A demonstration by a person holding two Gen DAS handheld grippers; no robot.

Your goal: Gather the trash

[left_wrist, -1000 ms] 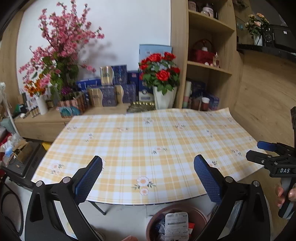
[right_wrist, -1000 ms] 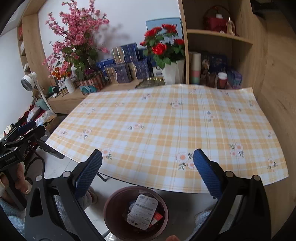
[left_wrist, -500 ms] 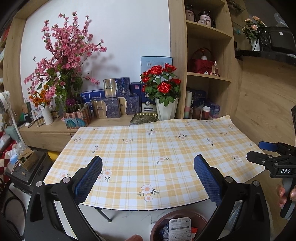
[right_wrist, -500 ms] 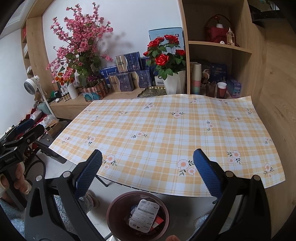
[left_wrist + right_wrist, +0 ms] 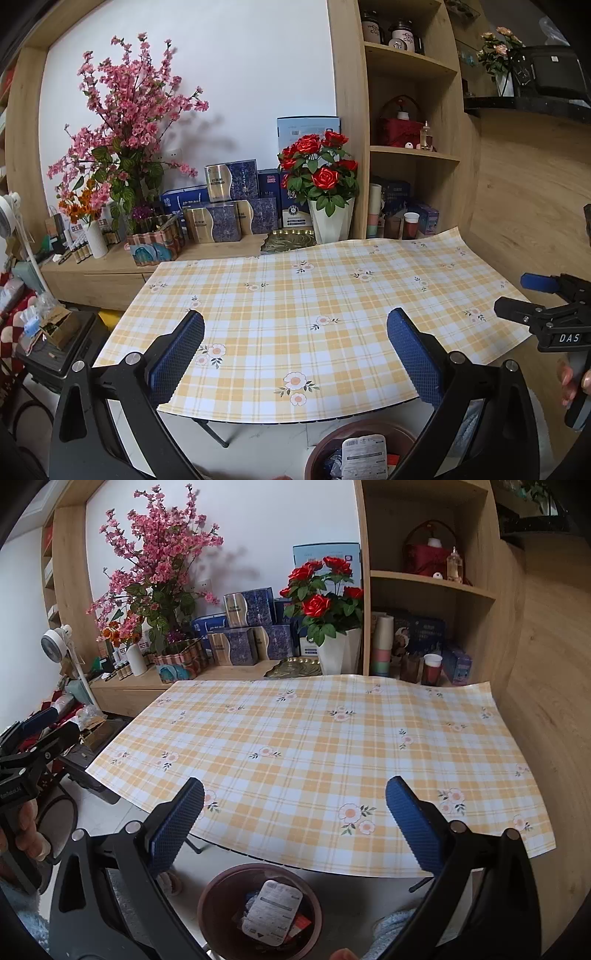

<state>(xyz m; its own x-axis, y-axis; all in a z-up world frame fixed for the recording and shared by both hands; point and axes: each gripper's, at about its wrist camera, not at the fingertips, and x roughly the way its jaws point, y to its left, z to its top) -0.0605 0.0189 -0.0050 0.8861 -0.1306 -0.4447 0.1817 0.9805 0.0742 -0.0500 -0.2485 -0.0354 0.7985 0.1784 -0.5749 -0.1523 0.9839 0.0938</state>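
Note:
A brown round bin (image 5: pixel 207 904) stands on the floor just below the table's near edge, holding a white labelled packet (image 5: pixel 273 912) and other wrappers. In the left wrist view the same bin (image 5: pixel 354 434) shows at the bottom. The table wears a yellow plaid cloth with flowers (image 5: pixel 314 746), and no trash lies on it. My left gripper (image 5: pixel 295 354) is open and empty above the near edge. My right gripper (image 5: pixel 295 830) is open and empty too, above the bin. Each gripper appears in the other's view, the right gripper (image 5: pixel 546 299) at the right and the left gripper (image 5: pixel 33 738) at the left.
Behind the table, a low wooden sideboard (image 5: pixel 110 269) carries pink blossoms (image 5: pixel 125 110), blue boxes (image 5: pixel 229 206) and a white vase of red roses (image 5: pixel 321 177). Wooden shelves (image 5: pixel 410 155) hold cups and jars. A white fan (image 5: pixel 61 642) and clutter stand at the left.
Both views have tilted upward and drawn back a little, so the table sits lower in view and more wall and shelf show. Both grippers stay open and empty.

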